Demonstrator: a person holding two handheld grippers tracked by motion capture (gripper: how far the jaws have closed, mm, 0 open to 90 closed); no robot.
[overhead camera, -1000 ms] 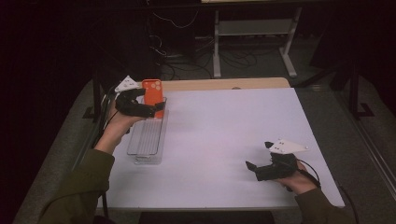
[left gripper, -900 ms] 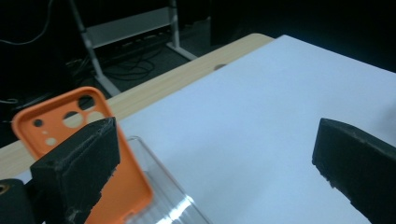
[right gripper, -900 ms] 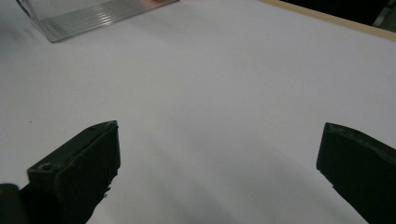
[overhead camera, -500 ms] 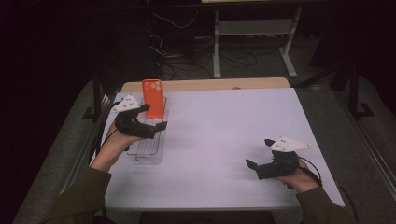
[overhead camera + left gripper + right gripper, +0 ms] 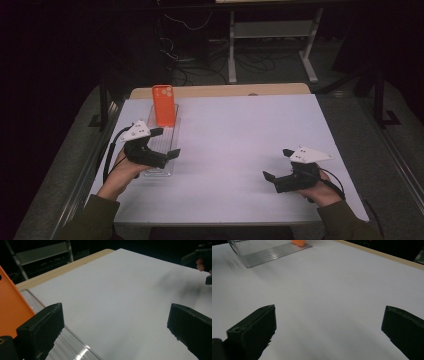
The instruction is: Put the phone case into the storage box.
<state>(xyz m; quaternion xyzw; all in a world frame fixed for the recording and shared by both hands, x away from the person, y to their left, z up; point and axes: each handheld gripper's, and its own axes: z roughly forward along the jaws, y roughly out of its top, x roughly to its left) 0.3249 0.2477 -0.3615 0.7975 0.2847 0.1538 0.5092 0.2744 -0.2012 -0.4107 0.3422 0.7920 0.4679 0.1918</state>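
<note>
An orange phone (image 5: pixel 164 105) stands upright at the far end of a clear ribbed rack (image 5: pixel 161 145) on the left of the white table. Its orange edge (image 5: pixel 11 307) shows at the left of the left gripper view, and its base (image 5: pixel 298 242) at the top of the right gripper view. My left gripper (image 5: pixel 167 144) hovers over the near part of the rack, open and empty, well back from the phone. My right gripper (image 5: pixel 278 164) rests low at the near right of the table, open with nothing between its jaws.
The white table top (image 5: pixel 240 140) has a wooden strip (image 5: pixel 225 90) along its far edge. Beyond it, a metal stand (image 5: pixel 270 35) and cables lie on a dark floor. The rack's clear rim (image 5: pixel 75 347) runs under my left jaw.
My left gripper let go of the orange phone, which stays standing in the rack, and drew back toward the near edge. The right gripper stayed put.
</note>
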